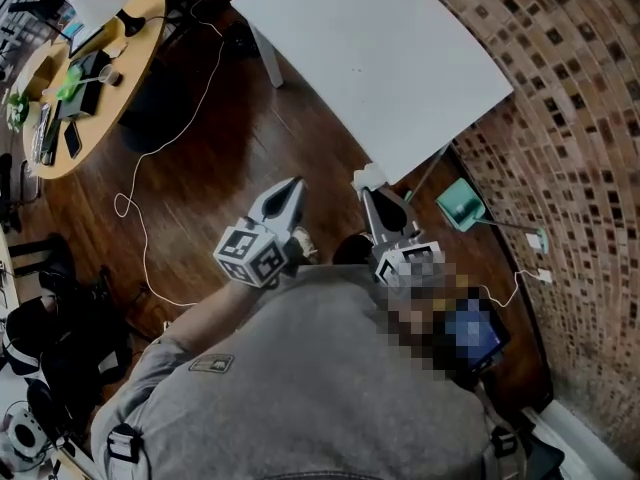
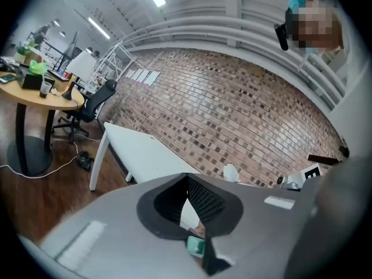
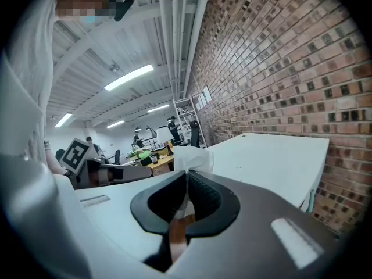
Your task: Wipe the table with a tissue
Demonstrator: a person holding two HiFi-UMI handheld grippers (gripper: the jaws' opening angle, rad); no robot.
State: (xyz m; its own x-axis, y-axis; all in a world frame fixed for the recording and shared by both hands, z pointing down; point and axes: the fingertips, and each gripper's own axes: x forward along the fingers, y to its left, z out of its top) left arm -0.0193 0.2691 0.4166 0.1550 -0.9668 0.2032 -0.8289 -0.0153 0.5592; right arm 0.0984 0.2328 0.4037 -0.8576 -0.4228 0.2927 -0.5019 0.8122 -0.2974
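Observation:
The white table (image 1: pixel 390 58) stands ahead of me by the brick wall, its top bare. My right gripper (image 1: pixel 367 190) is shut on a white tissue (image 1: pixel 369 176), held in the air just short of the table's near corner. The tissue (image 3: pixel 195 158) bunches out past the jaw tips in the right gripper view, with the table (image 3: pixel 273 156) beyond it. My left gripper (image 1: pixel 296 182) hangs beside it to the left over the wooden floor, jaws shut with nothing between them. In the left gripper view the table (image 2: pixel 145 150) lies ahead and the tissue (image 2: pixel 231 172) shows to the right.
A brick wall (image 1: pixel 560 118) runs along the table's right side. A teal object (image 1: pixel 460 206) lies on the floor near the table leg. White cables (image 1: pixel 140 218) trail across the wooden floor. A cluttered round desk (image 1: pixel 90 68) stands far left, with an office chair (image 2: pixel 93 106) near it.

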